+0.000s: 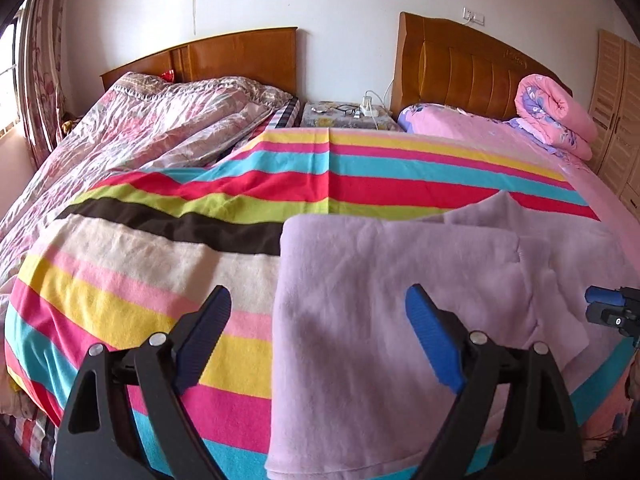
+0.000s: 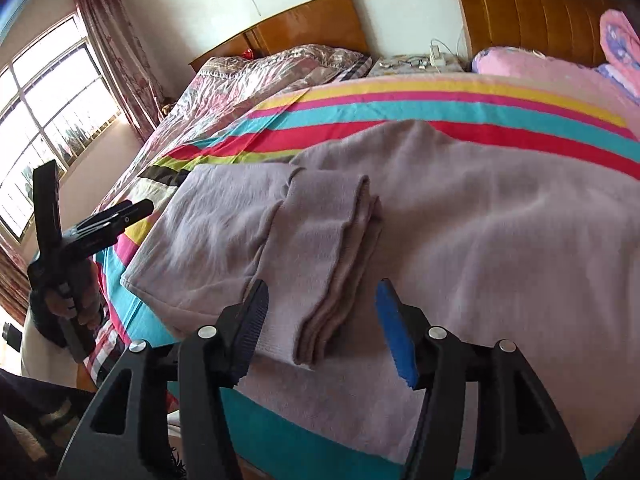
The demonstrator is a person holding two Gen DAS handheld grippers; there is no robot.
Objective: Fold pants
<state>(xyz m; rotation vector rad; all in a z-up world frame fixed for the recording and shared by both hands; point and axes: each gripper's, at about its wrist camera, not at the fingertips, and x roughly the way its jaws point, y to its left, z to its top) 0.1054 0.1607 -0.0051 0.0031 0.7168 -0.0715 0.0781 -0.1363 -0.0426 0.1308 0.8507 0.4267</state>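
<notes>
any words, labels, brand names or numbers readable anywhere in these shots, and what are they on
No text can be read in either view.
Right headboard: a faint embossed mark near its top edge, too blurred to read.
Pants, striped blanket, rolled pink quilt: patterns only, no lettering.
Power strip on the nightstand: too small to tell any marking.

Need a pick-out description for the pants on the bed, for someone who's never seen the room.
Start at the striped blanket covering the near bed. On its right part lie the pants, partly folded, the legs doubled over the seat. They are the only plain pale lilac cloth; everything around them is striped or flowered.
</notes>
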